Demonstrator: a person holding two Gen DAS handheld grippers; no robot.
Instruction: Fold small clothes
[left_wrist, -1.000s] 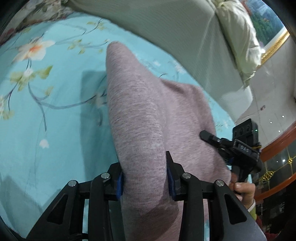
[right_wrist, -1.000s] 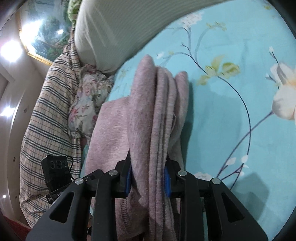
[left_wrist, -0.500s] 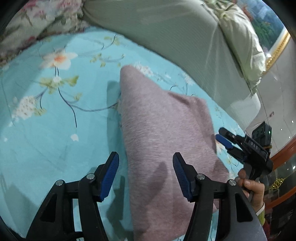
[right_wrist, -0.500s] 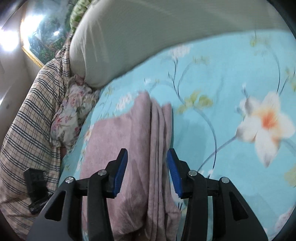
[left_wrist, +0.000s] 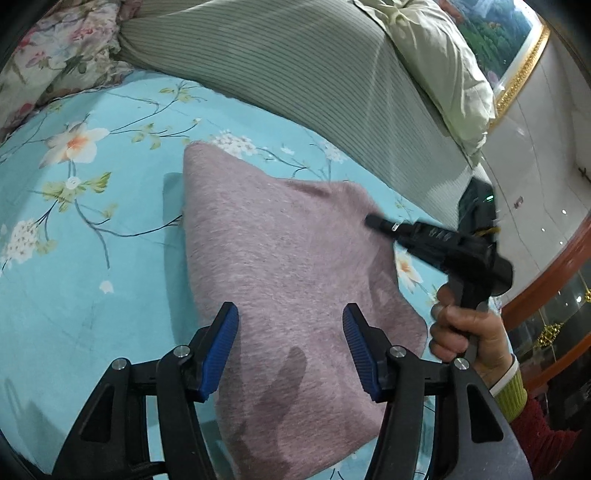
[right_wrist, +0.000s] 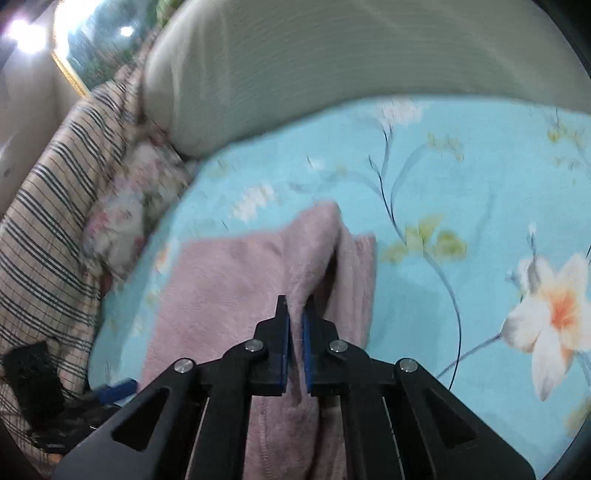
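Note:
A folded pink fleece garment (left_wrist: 280, 258) lies on the blue flowered bedsheet (left_wrist: 92, 229). My left gripper (left_wrist: 290, 347) hovers over its near end. Its blue pads stand wide apart and are closing slightly. They touch nothing, and the garment lies below the gap. In the right wrist view the garment (right_wrist: 229, 288) shows stacked layers along its right edge. My right gripper (right_wrist: 295, 325) is shut on a raised fold of that top layer. From the left wrist view the right gripper (left_wrist: 373, 221) reaches over the garment's far right side, held by a hand (left_wrist: 461, 332).
A long grey-green striped bolster (left_wrist: 332, 85) runs along the far side of the sheet, with a pale pillow (left_wrist: 443, 62) behind it. A flowered quilt (left_wrist: 48, 62) lies at the left. A checked blanket (right_wrist: 48, 229) borders the bed in the right wrist view.
Both grippers let go of the folded garment and rose. The left one stays open above it. The right one has since closed on a thin fold of the top layer.

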